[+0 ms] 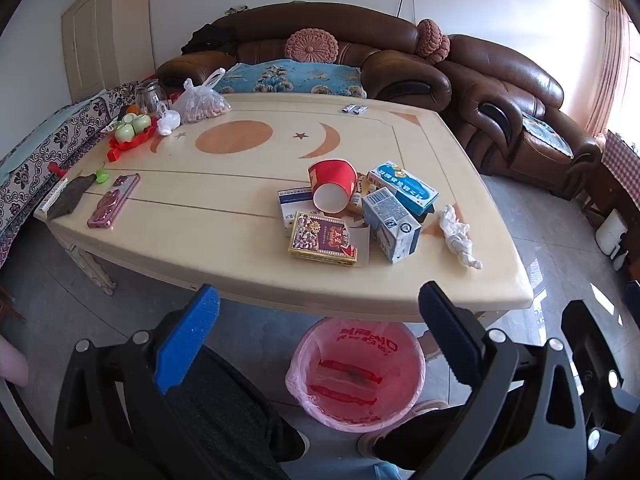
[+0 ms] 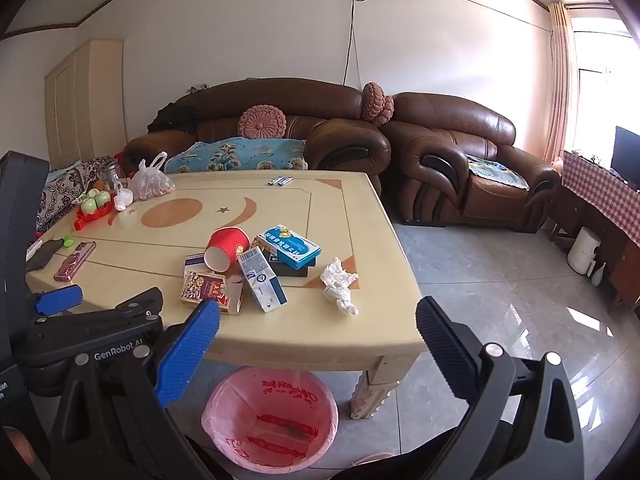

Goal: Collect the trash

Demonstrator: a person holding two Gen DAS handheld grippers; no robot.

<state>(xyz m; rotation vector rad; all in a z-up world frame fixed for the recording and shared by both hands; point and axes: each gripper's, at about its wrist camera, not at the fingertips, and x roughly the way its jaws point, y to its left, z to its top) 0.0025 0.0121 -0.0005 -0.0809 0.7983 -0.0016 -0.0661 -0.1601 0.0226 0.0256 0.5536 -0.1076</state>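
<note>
A pile of trash lies on the cream table (image 1: pixel 224 248): a tipped red paper cup (image 1: pixel 332 188), a blue-and-white carton (image 1: pixel 390 224), a blue box (image 1: pixel 402 188), a dark red patterned box (image 1: pixel 324 240) and a crumpled tissue (image 1: pixel 458 236). A pink-lined bin (image 1: pixel 356 372) stands on the floor below the table's near edge. My left gripper (image 1: pixel 319 292) hangs open and empty above the bin, short of the pile. My right gripper (image 2: pixel 318 306) is open and empty too, before the table's near right corner, with the cup (image 2: pixel 226 246), tissue (image 2: pixel 340 284) and bin (image 2: pixel 272 416) ahead of it.
On the table's left side lie a phone in a pink case (image 1: pixel 114 200), a red tray of green cups (image 1: pixel 132 132) and a plastic bag of nuts (image 1: pixel 200 100). A brown sofa (image 1: pixel 320 52) and armchair (image 1: pixel 520 112) stand behind. A person's legs flank the bin.
</note>
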